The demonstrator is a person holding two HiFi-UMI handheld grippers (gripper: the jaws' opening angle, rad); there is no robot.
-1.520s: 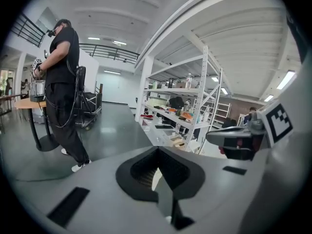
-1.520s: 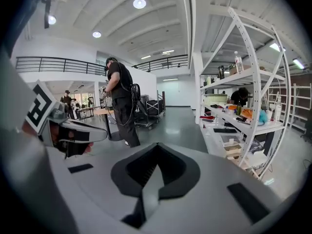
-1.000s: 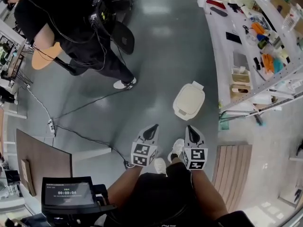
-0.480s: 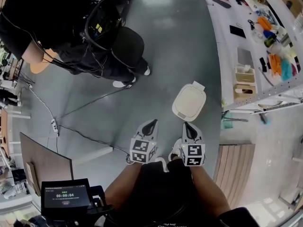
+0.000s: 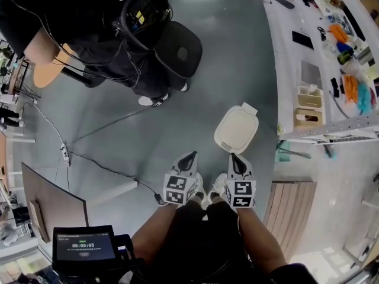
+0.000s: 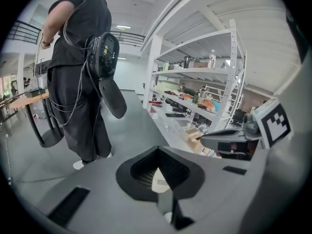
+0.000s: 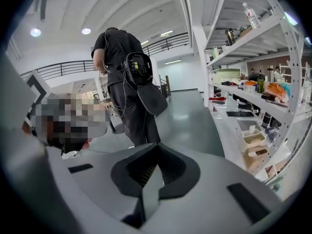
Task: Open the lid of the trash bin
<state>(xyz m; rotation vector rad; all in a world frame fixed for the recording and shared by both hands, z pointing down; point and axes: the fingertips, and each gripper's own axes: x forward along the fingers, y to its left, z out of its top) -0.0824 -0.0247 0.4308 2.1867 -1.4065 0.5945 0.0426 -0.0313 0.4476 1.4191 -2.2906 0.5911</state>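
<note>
The trash bin is cream-coloured with a rounded lid lying flat and closed; it stands on the grey floor beside the shelf unit. My left gripper and right gripper are held side by side in front of my body, short of the bin and not touching it. Both point toward it, the right one nearer. Each pair of jaws stands closed to a narrow slit with nothing held. In the left gripper view a sliver of the cream bin shows through the left gripper. The right gripper shows only floor.
A person in black with a dark round seat stands at the far left of the bin. A cable and power strip cross the floor. White shelves with small items line the right. A wooden slatted panel lies at the lower right.
The person in black and the dark seat have shifted right, closer to the bin. Both grippers have stayed shut and nearly in place.
</note>
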